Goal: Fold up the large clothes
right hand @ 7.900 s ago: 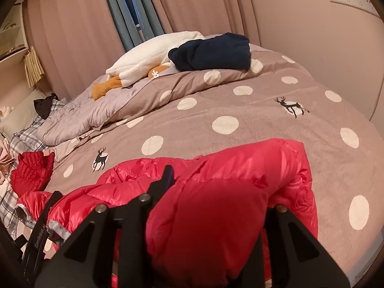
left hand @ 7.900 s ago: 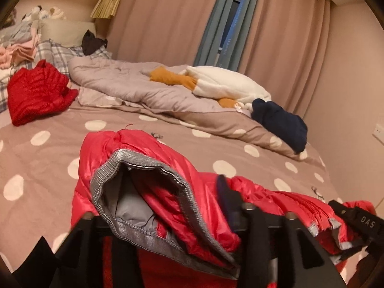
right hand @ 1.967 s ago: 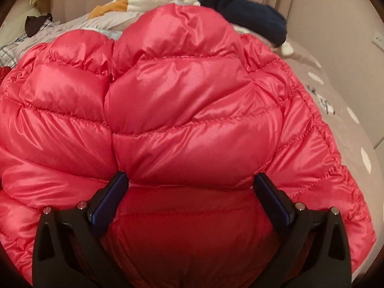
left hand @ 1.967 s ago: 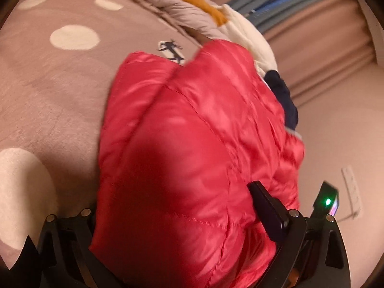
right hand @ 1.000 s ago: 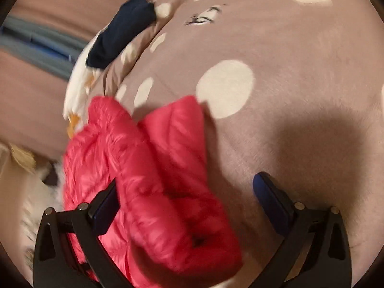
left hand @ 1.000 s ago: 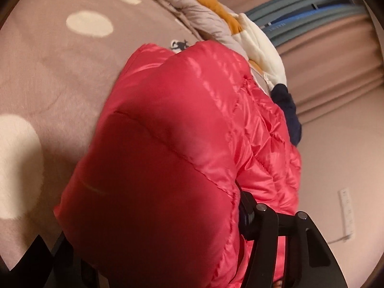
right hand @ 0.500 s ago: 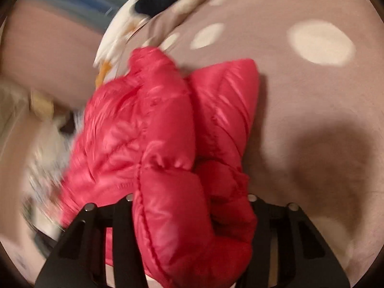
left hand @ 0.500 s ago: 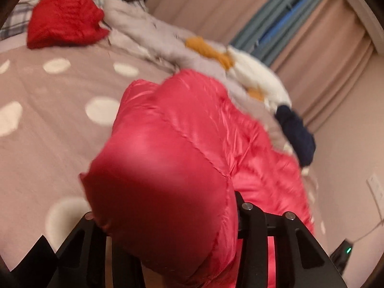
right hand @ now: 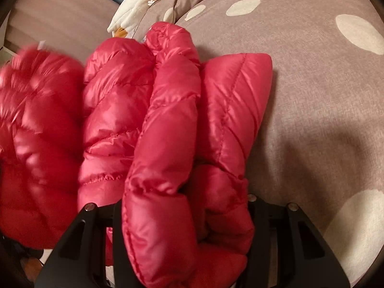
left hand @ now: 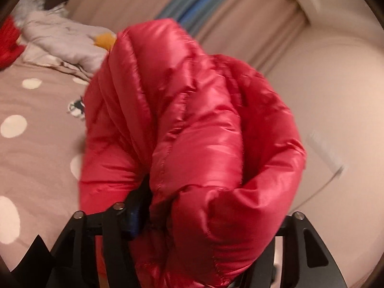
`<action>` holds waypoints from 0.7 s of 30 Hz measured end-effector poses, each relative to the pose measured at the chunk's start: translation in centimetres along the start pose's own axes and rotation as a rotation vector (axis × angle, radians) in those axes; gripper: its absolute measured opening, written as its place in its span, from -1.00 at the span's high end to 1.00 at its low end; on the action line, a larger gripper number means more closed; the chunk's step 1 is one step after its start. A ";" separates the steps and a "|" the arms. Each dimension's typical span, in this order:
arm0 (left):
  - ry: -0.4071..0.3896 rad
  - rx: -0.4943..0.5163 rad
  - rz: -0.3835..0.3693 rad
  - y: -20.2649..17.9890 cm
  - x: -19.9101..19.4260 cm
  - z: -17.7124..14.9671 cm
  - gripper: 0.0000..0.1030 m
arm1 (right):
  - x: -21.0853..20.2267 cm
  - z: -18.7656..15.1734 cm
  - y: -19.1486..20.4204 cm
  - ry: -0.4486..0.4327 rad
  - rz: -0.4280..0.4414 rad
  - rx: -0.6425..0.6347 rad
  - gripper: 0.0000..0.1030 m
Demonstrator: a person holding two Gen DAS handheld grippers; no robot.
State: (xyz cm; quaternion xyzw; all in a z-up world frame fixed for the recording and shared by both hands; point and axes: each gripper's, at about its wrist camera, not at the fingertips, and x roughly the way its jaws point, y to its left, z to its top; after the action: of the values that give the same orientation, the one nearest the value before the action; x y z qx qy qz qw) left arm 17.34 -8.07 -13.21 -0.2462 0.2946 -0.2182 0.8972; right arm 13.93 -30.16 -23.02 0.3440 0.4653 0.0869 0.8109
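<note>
Both tongs point(left hand: 206, 216) point(right hand: 182, 206) now lift the bunched jacket point(right hand: 168, 110).

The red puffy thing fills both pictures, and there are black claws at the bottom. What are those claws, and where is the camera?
The black claws are grippers, two-finger tongs. A person holds one in each hand, and each carries a small camera looking along its fingers. So one picture comes from the left gripper and the other from the right gripper.

The red puffy thing is a red down jacket. Both grippers are clamped on bunched-up parts of it; the left one's jaws have just been opening a bit, yet jacket still fills them. Underneath lies a brown bed cover with white dots. Further back are a grey quilt, a white and orange soft thing, and curtains.
</note>
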 end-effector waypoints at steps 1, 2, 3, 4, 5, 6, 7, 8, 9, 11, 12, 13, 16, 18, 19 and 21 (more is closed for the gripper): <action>0.020 0.018 0.020 -0.3 1.0 -0.4 -0.20 | -0.1 -0.1 0.0 -0.001 0.000 -0.002 0.10; 0.040 0.030 0.036 -0.4 2.2 -0.8 -0.23 | -0.1 -0.1 -0.1 -0.002 0.002 -0.002 0.10; 0.053 0.033 0.041 -0.3 2.8 -0.8 -0.23 | 0.1 0.2 -0.1 -0.002 0.004 0.002 0.10; 0.059 0.029 0.042 -0.2 3.0 -0.8 -0.23 | 0.0 0.3 -0.2 -0.002 0.008 0.008 0.10; 0.063 0.014 0.043 0.1 3.2 -0.6 -0.24 | -0.1 0.4 -0.4 -0.004 0.013 0.012 0.10; 0.063 -0.011 0.040 0.6 3.2 -0.3 -0.24 | -0.4 0.2 -0.5 -0.006 0.017 0.014 0.09; 0.060 -0.030 0.034 0.8 3.1 -0.1 -0.24 | -0.4 0.2 -0.6 -0.007 0.021 0.018 0.09; 0.055 -0.062 0.020 1.4 3.1 0.1 -0.24 | -0.6 0.1 -0.7 -0.008 0.022 0.020 0.08; 0.052 -0.076 0.015 1.6 3.1 0.2 -0.24 | -0.6 0.3 -0.8 -0.009 0.022 0.018 0.07; 0.051 -0.091 0.009 2.0 3.4 0.5 -0.26 | -1.0 0.2 -0.8 -0.016 0.020 0.008 0.04; 0.052 -0.089 0.010 2.0 3.6 0.6 -0.27 | -1.2 -0.1 -0.9 -0.020 0.019 0.006 0.03; 0.053 -0.082 0.013 2.0 3.6 0.5 -0.28 | -1.5 -0.2 -1.0 -0.022 0.018 0.007 0.02; 0.059 -0.061 0.033 1.5 3.6 0.2 -0.29 | -1.8 -0.1 -1.5 -0.031 0.018 0.015 -0.02; 0.065 -0.037 0.053 1.1 3.7 0.1 -0.30 | -2.1 -0.2 -1.4 -0.031 0.004 0.008 -0.09; 0.068 -0.031 0.058 0.5 3.3 0.0 -0.31 | -2.3 -0.3 -1.4 -0.033 -0.007 -0.002 -0.13; 0.070 -0.034 0.060 0.6 3.0 -0.2 -0.32 | -2.8 0.2 -1.2 -0.061 -0.051 -0.016 -0.38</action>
State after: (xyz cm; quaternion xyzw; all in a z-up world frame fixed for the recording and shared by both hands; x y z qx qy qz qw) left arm 19.56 -9.33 -14.97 -0.2448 0.3365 -0.1947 0.8882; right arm 12.27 -32.43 -21.74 0.3277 0.4484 0.0594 0.8295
